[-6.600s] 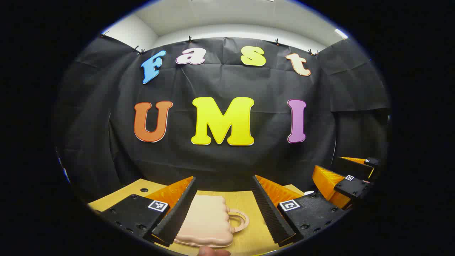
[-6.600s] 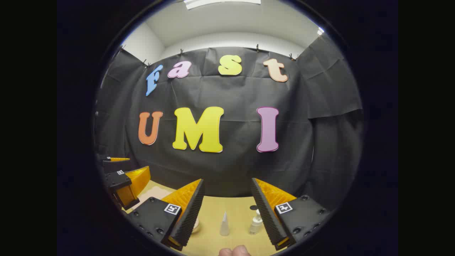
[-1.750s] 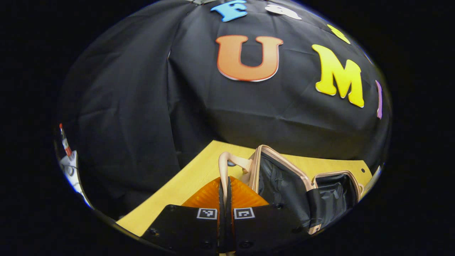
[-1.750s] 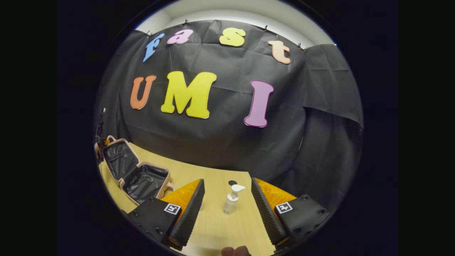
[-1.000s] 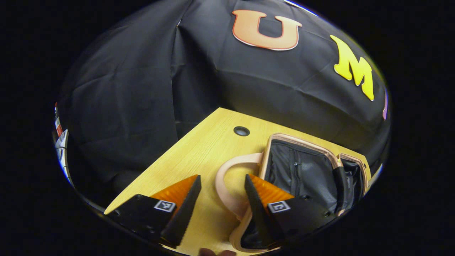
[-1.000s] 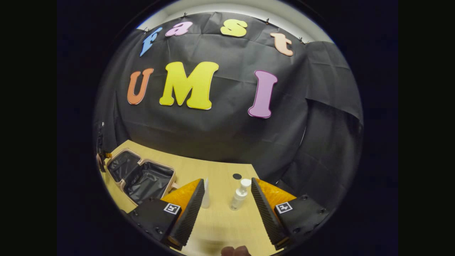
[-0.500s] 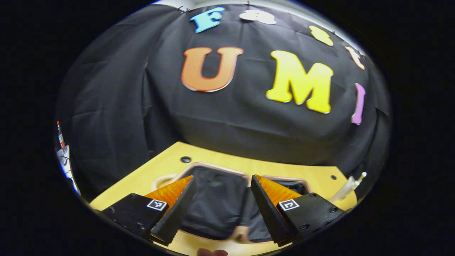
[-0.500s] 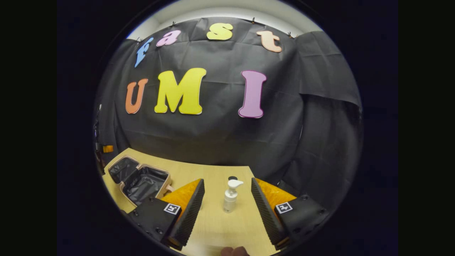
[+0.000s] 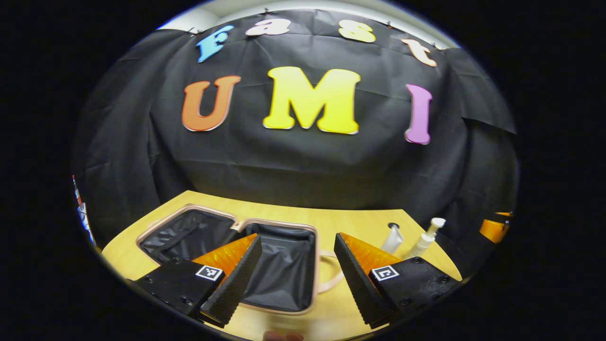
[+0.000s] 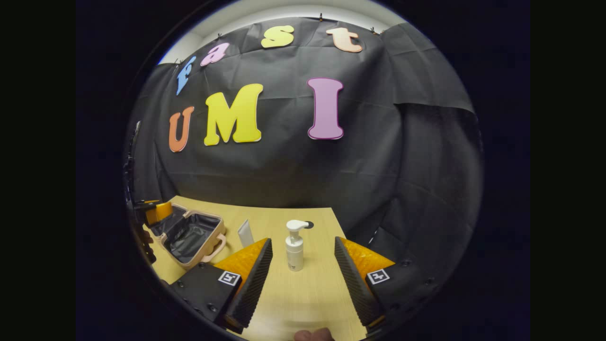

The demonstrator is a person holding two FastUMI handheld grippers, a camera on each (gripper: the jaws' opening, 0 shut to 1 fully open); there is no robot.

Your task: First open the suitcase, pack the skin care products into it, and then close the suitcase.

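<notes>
The pink suitcase (image 9: 314, 265) lies open flat on the wooden table, both black-lined halves facing up and its handle (image 9: 333, 280) pointing right. My left gripper (image 9: 298, 237) hovers open just above its right half, holding nothing. To the right stand a white tube (image 9: 392, 239) and a white pump bottle (image 9: 423, 239). In the right gripper view the pump bottle (image 10: 294, 251) stands upright just ahead of my open right gripper (image 10: 303, 240), between the lines of its fingers. The tube (image 10: 245, 233) is left of it, and the suitcase (image 10: 207, 251) lies farther left.
The table (image 10: 303, 298) ends at the black cloth wall behind, with a round cable hole (image 10: 308, 225) just behind the bottle. One of the left gripper's fingers (image 10: 162, 210) shows at the far left over the suitcase. A person's fingertip (image 10: 312, 335) is at the bottom edge.
The left gripper let go of the suitcase handle, opened, and swung right over the open case. The right gripper shifted so the pump bottle now stands centred ahead of it.
</notes>
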